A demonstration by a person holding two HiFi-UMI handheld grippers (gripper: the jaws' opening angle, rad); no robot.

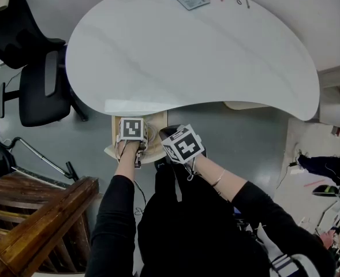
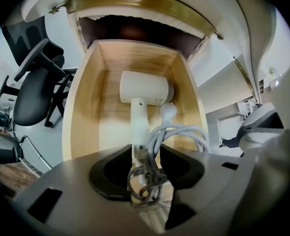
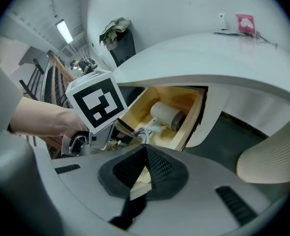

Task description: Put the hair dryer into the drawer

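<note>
In the head view the person stands at the near edge of a white bench (image 1: pixel 187 56), where a wooden drawer (image 1: pixel 158 123) is pulled out from under it. The left gripper (image 1: pixel 132 137) points steeply down into the drawer, and the right gripper (image 1: pixel 181 146) hangs just beside the drawer's right side. A black office chair (image 1: pixel 40 85) stands well apart to the left. In the left gripper view the white hair dryer (image 2: pixel 145 88) lies on the drawer floor, its head toward the back and its handle (image 2: pixel 138 124) running toward the camera. Its grey cord (image 2: pixel 184 134) is looped beside and over the handle's end. The black fingers (image 2: pixel 112 168) stand apart, with the handle's end and the bunched cord between them. They appear to sit just beside the bundle and not to squeeze it. In the right gripper view the hair dryer shows inside the open drawer, with the left gripper's marker cube (image 3: pixel 96 101) above the drawer's near end. The right gripper's own fingers (image 3: pixel 157 168) meet at their tips with nothing gripped. By my reading the step in hand is the release: the dryer is down in the drawer. The next move seems to call for lifting the left gripper straight up without snagging the cord loops. The whole cord should lie inside the walls before the drawer is pushed in.
</note>
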